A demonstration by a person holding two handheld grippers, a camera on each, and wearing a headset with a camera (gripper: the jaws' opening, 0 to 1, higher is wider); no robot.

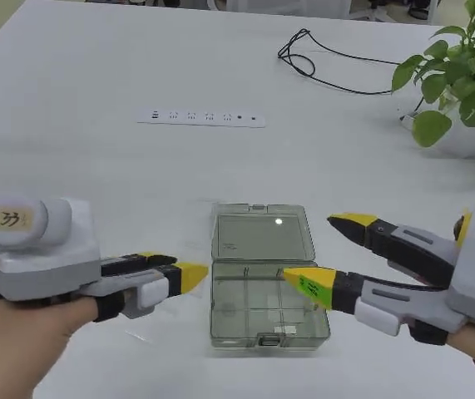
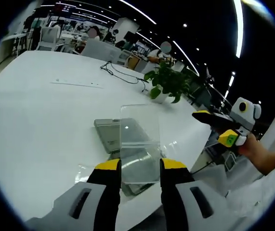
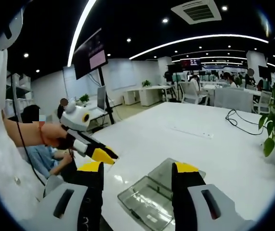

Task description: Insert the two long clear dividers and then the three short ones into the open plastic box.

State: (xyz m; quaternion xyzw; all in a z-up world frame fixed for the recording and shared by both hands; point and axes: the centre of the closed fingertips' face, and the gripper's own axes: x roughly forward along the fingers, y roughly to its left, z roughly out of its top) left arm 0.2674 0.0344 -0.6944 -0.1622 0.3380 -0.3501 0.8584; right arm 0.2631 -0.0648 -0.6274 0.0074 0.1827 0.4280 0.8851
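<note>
White and wide, the bench [image 1: 96, 166] stretched off into an open-plan office. Close to its near edge, about midway along, sat the open plastic box [image 1: 258, 339], its lid [image 1: 262, 237] laid back flat toward the far side. Just left of the box the left tongs [image 2: 141, 164] were closed on a clear divider [image 2: 139, 130], pinching it by its two side edges so that it stood up between the tips. Long or short, I could not tell. At the box's right side the right tongs [image 1: 330, 251] hung spread wide, holding nothing. Faint lines inside the box may have been partitions already seated, though I couldn't be sure. Farther off lay a power strip [image 1: 208, 117], and toward the far right corner a black cable [image 1: 320, 60] and a potted plant [image 1: 462, 75]. To my eye the risk lay in that edge grip: the slick sheet could twist or pop free, or meet its slots crooked and jam. With nothing steadying the light box, a push might skid it.
</note>
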